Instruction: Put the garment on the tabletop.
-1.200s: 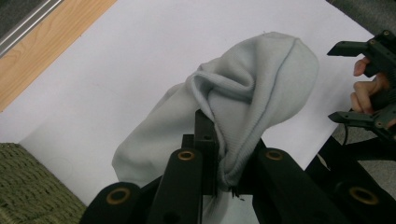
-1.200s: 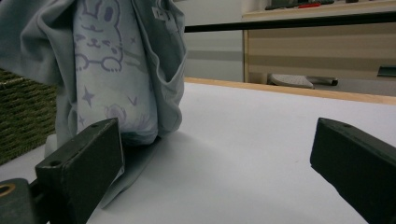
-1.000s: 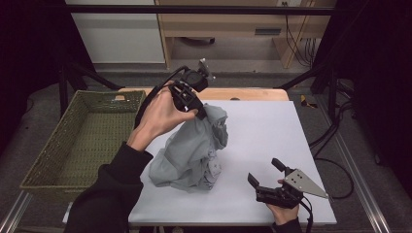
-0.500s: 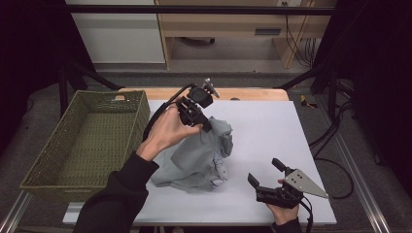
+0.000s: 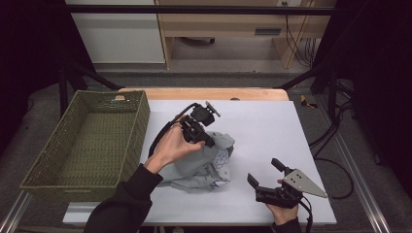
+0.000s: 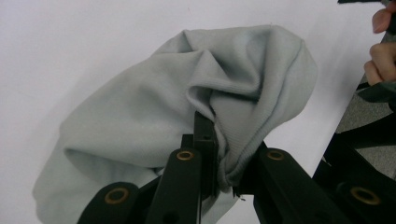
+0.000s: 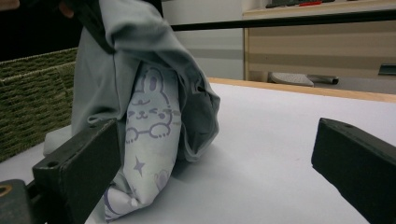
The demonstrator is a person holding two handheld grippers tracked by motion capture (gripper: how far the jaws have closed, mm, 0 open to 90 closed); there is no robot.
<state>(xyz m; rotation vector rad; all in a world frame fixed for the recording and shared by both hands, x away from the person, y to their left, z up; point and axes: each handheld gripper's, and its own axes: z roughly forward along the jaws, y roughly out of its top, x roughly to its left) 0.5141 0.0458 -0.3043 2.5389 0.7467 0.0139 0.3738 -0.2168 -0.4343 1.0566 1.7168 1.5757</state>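
Note:
A crumpled light grey garment [image 5: 206,165] with a rabbit print lies on the white table sheet [image 5: 262,126]. My left gripper [image 5: 209,141] is shut on a fold at its top; in the left gripper view that grey cloth [image 6: 219,102] is pinched between the black jaws and hangs down to the table. My right gripper [image 5: 266,173] rests low near the table's front right edge, open, a little to the right of the garment. The right gripper view looks between its wide-apart jaws at the rabbit print [image 7: 152,121] on the garment's underside.
A green woven basket [image 5: 92,141] stands at the table's left edge, close beside the garment. The wooden table edge [image 5: 204,93] runs along the back. Dark frame bars and cables stand around the table.
My left gripper has come down with the garment, from held up high to low over the table, and the cloth has settled into a heap. The right gripper has stayed put.

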